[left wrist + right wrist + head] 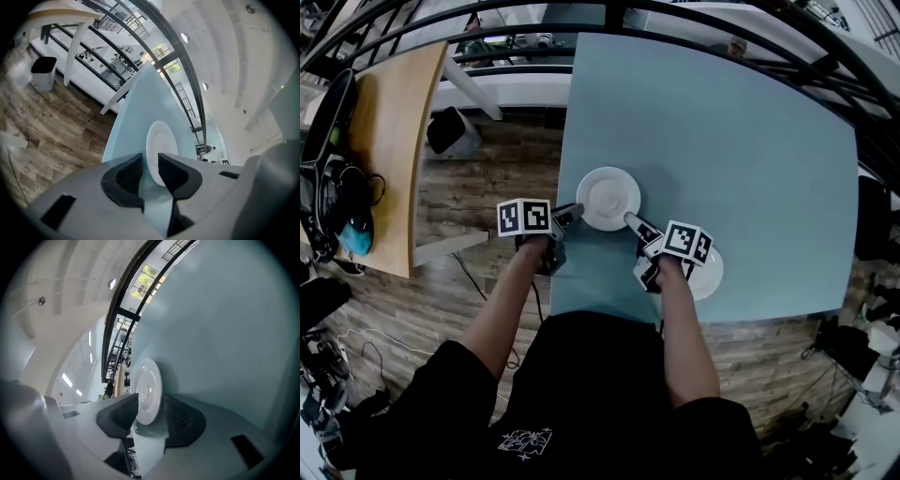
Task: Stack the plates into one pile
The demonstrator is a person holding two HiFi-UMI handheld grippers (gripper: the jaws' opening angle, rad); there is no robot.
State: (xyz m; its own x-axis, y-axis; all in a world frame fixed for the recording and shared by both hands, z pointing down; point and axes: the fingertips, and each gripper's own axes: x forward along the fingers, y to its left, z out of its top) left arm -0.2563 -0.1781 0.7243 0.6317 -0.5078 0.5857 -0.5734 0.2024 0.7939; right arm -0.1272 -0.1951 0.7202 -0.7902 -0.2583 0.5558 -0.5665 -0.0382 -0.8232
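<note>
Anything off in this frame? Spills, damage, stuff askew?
Nothing spilled, cracked or askew. Not yet stacked: one white plate lies flat midway on the blue table, the second plate near its front edge, partly hidden under the right gripper.

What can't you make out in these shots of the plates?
- Near plate: head view, partly covered by the right gripper; absent from gripper views.
- Whether the left gripper touches the far plate: too small in head view, unclear in its own.
- Desk clutter: head view, dark, cut off at the edge.
</note>
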